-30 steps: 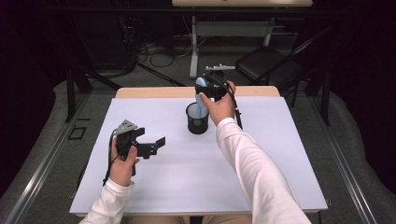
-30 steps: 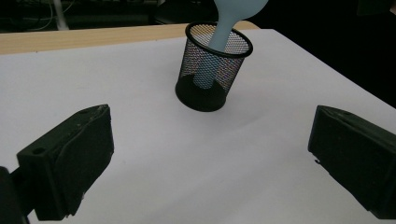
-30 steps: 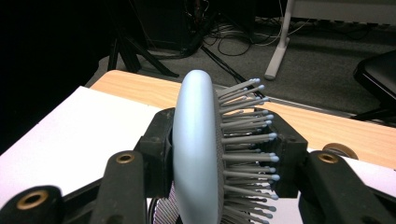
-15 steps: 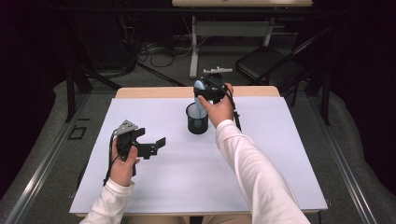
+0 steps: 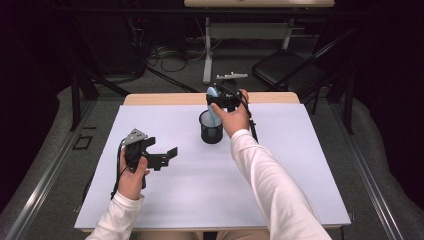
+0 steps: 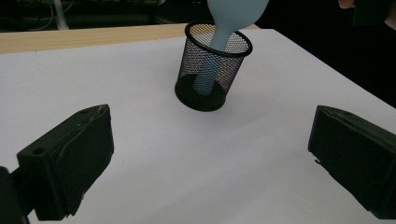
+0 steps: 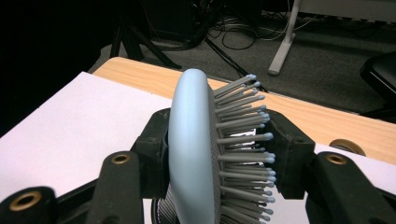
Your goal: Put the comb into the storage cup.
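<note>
- Easing right tongs apart just now, pads touching hairbrush back and bristles.
- Standing handle-down inside mesh cup on bench; probably releasing.
- Holding left tongs wide open, empty.

No text, label, brand, number or sign can be read anywhere in these pictures.

Hairbrush in mesh cup

A pale blue hairbrush with grey bristles is stood handle-down in a black mesh cup, upright on the white tabletop.
</note>
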Tool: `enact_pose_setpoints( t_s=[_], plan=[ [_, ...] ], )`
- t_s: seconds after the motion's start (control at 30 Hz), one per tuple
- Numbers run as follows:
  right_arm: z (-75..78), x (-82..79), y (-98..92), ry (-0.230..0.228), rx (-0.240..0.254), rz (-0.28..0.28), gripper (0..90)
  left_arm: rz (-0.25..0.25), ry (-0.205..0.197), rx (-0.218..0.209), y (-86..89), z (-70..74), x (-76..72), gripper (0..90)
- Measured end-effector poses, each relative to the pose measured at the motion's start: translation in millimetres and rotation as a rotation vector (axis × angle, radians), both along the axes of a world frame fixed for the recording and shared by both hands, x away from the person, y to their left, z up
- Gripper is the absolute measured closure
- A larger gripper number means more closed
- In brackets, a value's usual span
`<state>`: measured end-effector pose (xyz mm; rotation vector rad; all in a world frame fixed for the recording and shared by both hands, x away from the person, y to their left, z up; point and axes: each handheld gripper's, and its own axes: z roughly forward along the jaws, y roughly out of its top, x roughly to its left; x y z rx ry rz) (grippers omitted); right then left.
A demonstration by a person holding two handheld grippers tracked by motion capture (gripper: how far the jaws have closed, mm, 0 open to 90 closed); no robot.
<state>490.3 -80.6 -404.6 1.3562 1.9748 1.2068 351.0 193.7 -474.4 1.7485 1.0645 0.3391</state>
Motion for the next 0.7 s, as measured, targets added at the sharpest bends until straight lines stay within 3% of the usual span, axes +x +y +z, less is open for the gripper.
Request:
enact_pose_setpoints(
  t_s=[0.27,0.7],
  plan=[
    [-1.4,-0.7,-0.1,0.012,0.023,-0.005,45.6,-0.001,0.002,0.0,-0.3,-0.5,0.2,0.4],
    [-1.7,-1.8,0.5,0.008,0.005,0.002,45.0,0.001,0.002,-0.002,-0.1,-0.7,0.4,0.4]
  ],
)
